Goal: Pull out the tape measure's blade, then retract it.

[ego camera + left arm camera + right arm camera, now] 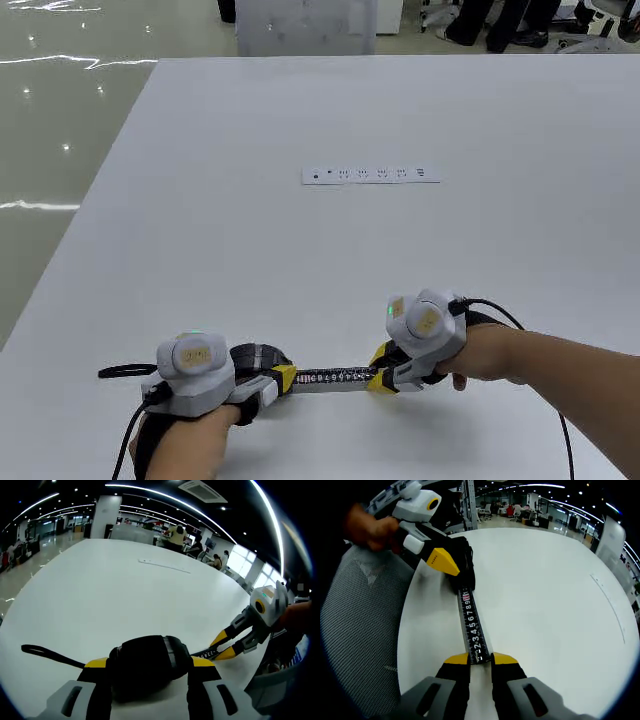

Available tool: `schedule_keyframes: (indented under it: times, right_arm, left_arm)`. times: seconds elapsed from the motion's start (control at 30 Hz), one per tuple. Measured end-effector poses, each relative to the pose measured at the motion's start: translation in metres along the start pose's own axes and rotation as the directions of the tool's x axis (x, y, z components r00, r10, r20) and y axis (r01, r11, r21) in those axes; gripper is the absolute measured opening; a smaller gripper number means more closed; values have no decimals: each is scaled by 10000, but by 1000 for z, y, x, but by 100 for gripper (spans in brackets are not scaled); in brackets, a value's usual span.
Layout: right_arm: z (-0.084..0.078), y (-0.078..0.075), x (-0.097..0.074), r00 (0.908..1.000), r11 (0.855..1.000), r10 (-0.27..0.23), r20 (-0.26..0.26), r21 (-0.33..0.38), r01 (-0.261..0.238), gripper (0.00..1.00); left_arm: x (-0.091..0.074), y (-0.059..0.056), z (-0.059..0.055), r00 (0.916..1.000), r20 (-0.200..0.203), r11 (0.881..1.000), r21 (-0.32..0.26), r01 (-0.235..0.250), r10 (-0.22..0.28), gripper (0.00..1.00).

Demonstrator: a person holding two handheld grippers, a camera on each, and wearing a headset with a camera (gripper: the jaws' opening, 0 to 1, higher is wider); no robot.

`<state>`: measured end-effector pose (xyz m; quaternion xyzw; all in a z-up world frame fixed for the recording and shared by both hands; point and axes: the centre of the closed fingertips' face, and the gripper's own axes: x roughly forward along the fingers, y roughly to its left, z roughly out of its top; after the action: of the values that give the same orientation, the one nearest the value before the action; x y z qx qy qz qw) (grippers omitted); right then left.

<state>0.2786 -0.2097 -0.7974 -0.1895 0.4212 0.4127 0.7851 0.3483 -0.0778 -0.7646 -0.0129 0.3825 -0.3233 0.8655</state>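
Lying low at the near edge of the white table (300, 260), the tape measure (255, 360) spans the gap between the two tools; its black case (145, 670) is clamped across the sides by the left tool (278, 378), and a short run of blade (335, 377) reaches rightward to the right tool (380, 370), whose yellow-tipped jaws are pinched on the blade's free end; in the right gripper view the printed numbers run from those jaws up to the case; the case looks compact, rigid and fairly dense, so a firm hold across its flat sides suits it; the blade looks thin, springy and smooth, likely slippery, so the very tip is the place to grip; it will probably pull against a spring and snap back if let go, so easing it home seems wise; a thin wrist strap (125, 372) trails left from the case; a white power strip (370, 175) lies well apart, farther across the table
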Motion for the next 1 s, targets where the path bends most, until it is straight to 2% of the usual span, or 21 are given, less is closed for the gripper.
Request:
schedule_keyframes:
  times: [0.33, 0.7, 1.0]
  right_arm:
    - [8, 3, 6, 9999, 9998, -24, 163, 187, 21, 14]
    - [16, 5, 12, 9998, 10000, -34, 218, 0, 34, 14]
    - [19, 5, 15, 9993, 9997, -137, 346, 231, 129, 14]
  left_arm:
    - [0, 0, 0, 10000, 15, 10000, 13, 8, -8, 57]
    - [-1, -1, 0, 10000, -2, 10000, 11, 27, -27, 57]
    - [-1, 0, 0, 10000, 7, 10000, -33, 16, -16, 57]
